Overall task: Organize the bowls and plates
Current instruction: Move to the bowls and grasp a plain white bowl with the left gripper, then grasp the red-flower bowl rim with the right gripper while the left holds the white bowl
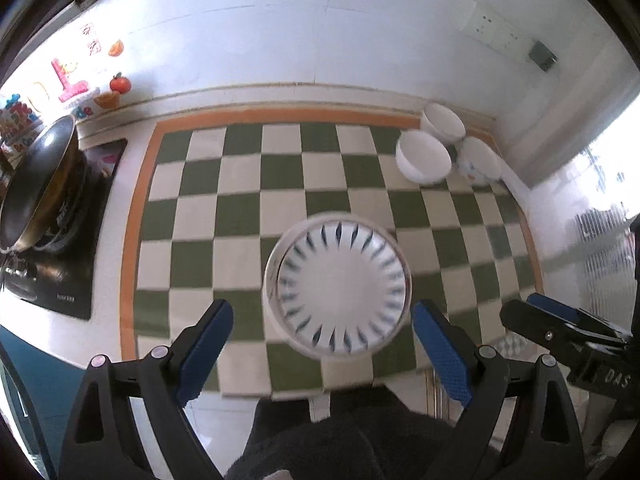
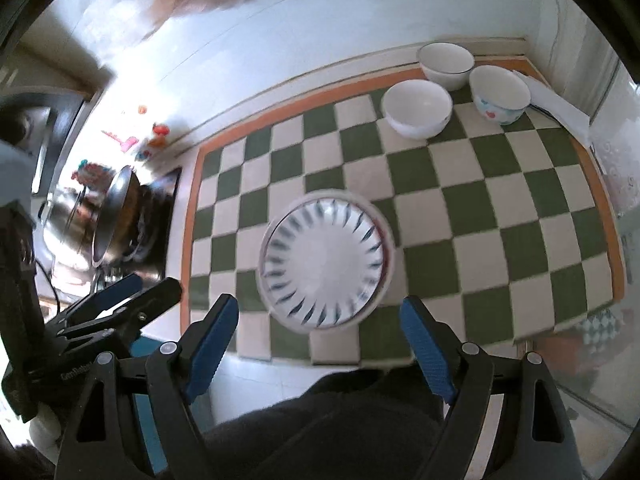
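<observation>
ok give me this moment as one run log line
left gripper: open, empty | right gripper: open, empty | plate stack: mid checkered mat, untouched | three bowls: far right corner

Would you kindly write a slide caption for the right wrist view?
Open right gripper above stacked plates on a checkered mat, three bowls beyond.

We see our left gripper (image 1: pixel 323 330) and right gripper (image 2: pixel 320 324) built alike: black plastic frames with triangular cut-outs, round silver pivot screws, and fingers (image 1: pixel 208 344) faced with textured blue pads. White lettering marks each black gripper body. A dark fuzzy sleeve (image 2: pixel 332 428) shows below the frames.
</observation>
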Available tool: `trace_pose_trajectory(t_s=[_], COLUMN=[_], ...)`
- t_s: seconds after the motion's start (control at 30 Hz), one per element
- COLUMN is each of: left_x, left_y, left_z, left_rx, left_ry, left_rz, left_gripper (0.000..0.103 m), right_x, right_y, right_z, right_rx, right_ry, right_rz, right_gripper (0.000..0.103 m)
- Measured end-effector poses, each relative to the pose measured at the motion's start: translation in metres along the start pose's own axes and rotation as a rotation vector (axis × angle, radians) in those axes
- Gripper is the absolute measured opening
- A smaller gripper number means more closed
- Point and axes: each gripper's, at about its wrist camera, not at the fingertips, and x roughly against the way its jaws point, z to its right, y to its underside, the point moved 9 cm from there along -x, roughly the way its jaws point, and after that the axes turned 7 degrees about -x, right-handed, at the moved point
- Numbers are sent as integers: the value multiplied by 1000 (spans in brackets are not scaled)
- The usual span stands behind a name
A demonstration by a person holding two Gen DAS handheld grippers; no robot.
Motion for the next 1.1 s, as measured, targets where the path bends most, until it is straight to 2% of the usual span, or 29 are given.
trace_pose_trajectory(t_s=[0.17, 0.33, 0.4, 0.53, 0.67, 0.83, 0.87, 0.9, 0.93, 1.0, 1.03, 1.1], left_x=[-41, -94, -120, -178, -229, -272, -280, -285, -291, -301, -305, -308], left_y=[-58, -107, -127, -155, -177, -193, -195, -196, -197, -195, -193, -190], left_z=[19, 36, 45, 62, 73, 91, 94, 97, 101, 106, 108, 111], left_rx=[32, 65, 69, 89, 106, 90, 81, 72, 59, 37, 33, 32], left_ry=[-63, -79, -73, -14, 14, 64, 68, 68, 69, 70, 74, 74], left_rz=[32, -11, -42, -154, -241, -314, -325, -334, -347, -374, -384, -385], left_gripper=[92, 92, 92, 92, 91, 70, 66, 57, 43, 26, 21, 17], right_x=[-21, -57, -73, -113, -148, -189, -198, -206, -210, -219, -221, -225], right_y=[-67, -138, -163, -209, -238, -257, -259, -261, -262, -267, -267, -270], right_z=[49, 106, 126, 158, 174, 178, 177, 177, 177, 180, 180, 182], right_rx=[-42, -93, -115, -150, -180, -186, -184, -185, -186, -189, -189, -191], right_ry=[13, 44, 50, 41, 9, -12, -23, -25, -22, -4, 10, 14], right_rz=[11, -8, -27, -71, -126, -195, -212, -224, -229, -229, -228, -224], right_gripper=[85, 85, 85, 83, 72, 54, 46, 37, 32, 18, 15, 12])
